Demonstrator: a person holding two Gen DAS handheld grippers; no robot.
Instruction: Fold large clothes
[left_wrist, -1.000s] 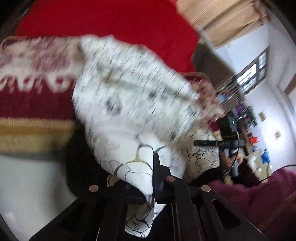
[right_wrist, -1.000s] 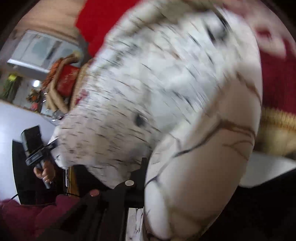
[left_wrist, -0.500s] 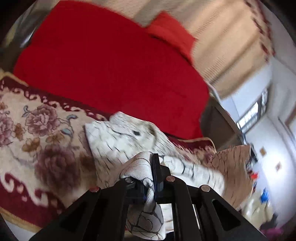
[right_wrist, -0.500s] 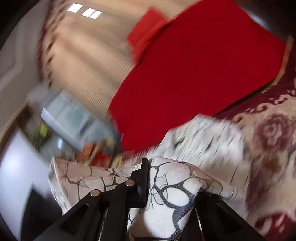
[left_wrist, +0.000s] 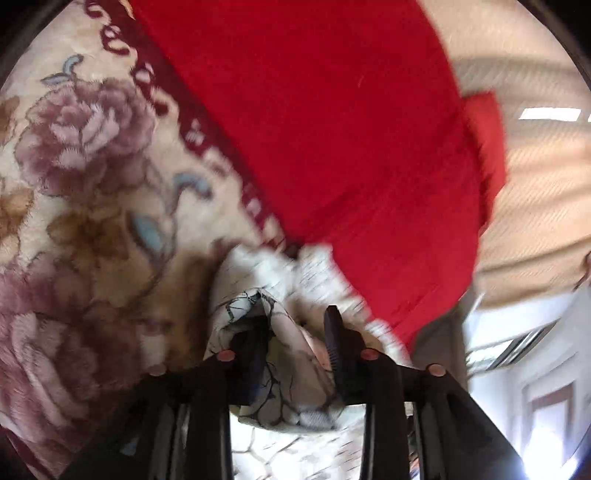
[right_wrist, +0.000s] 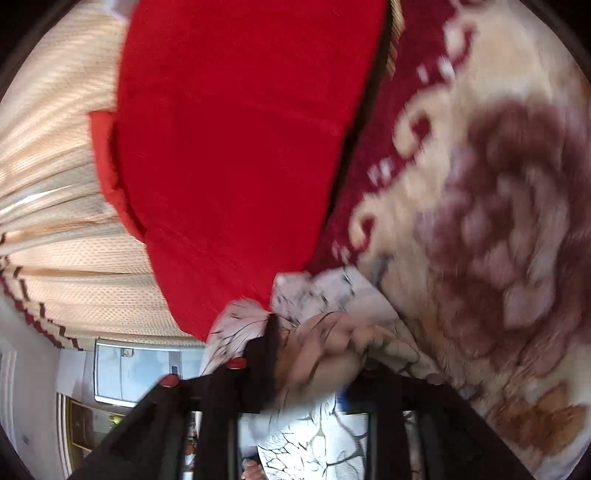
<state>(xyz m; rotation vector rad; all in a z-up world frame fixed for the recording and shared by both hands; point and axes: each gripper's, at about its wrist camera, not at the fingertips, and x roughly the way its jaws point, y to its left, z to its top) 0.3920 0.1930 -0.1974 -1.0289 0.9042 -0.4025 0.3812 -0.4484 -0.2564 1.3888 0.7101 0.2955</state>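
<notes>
Garment (left_wrist: 291, 354) between spread fingers (left_wrist: 334, 332) (bunched)

Left gripper (left_wrist: 295, 343) and right gripper (right_wrist: 317, 350), fingers spread wide, both tilted downward.

floral blanket (left_wrist: 92, 192) | red bedding (left_wrist: 332, 129) | beige curtains (right_wrist: 48, 184)

Black hand-held gripper (left_wrist: 295, 343) frames with round reddish-copper screws (left_wrist: 226, 355), ribbed black fingers (left_wrist: 334, 339).
</notes>
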